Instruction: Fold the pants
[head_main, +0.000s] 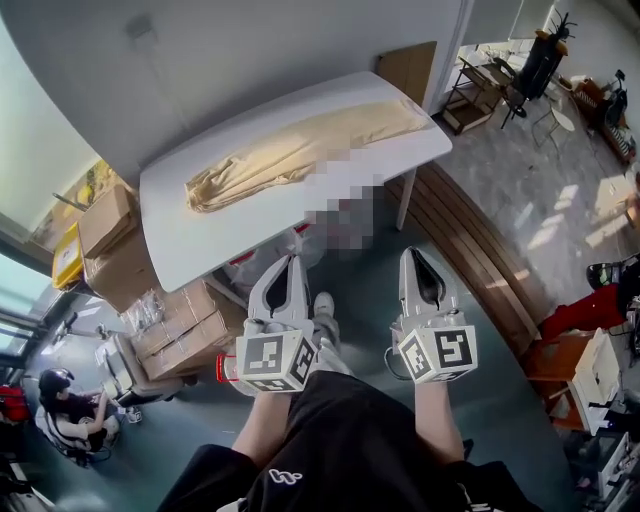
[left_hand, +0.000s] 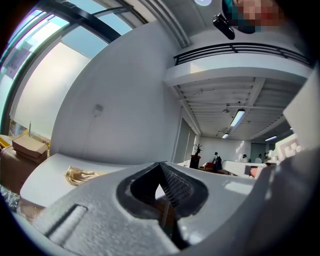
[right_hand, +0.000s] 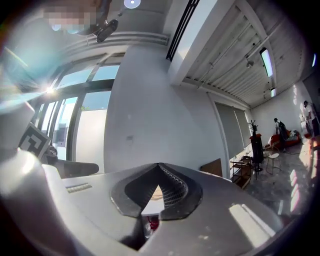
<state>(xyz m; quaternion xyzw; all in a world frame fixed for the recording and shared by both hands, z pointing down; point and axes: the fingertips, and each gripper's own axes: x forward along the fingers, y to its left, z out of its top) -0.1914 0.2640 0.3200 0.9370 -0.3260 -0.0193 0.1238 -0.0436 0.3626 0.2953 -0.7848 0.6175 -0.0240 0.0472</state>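
Beige pants (head_main: 300, 150) lie stretched lengthwise on a white table (head_main: 200, 240), bunched at the left end. Both grippers hang in the air short of the table's near edge, pointing level toward it. My left gripper (head_main: 293, 258) is shut with nothing in it, and my right gripper (head_main: 413, 252) is likewise shut and empty. In the left gripper view the closed tips of the left gripper (left_hand: 160, 165) meet, with the pants' bunched end (left_hand: 80, 175) on the table (left_hand: 45, 172) off to the left. The right gripper view shows the right gripper (right_hand: 159, 165) with its tips together.
Cardboard boxes (head_main: 110, 230) stand left of the table and more boxes (head_main: 190, 325) sit under its near left corner. A wooden platform (head_main: 470, 250) runs along the right. A person (head_main: 70, 410) sits at the lower left. Chairs and a rack (head_main: 480, 95) stand far right.
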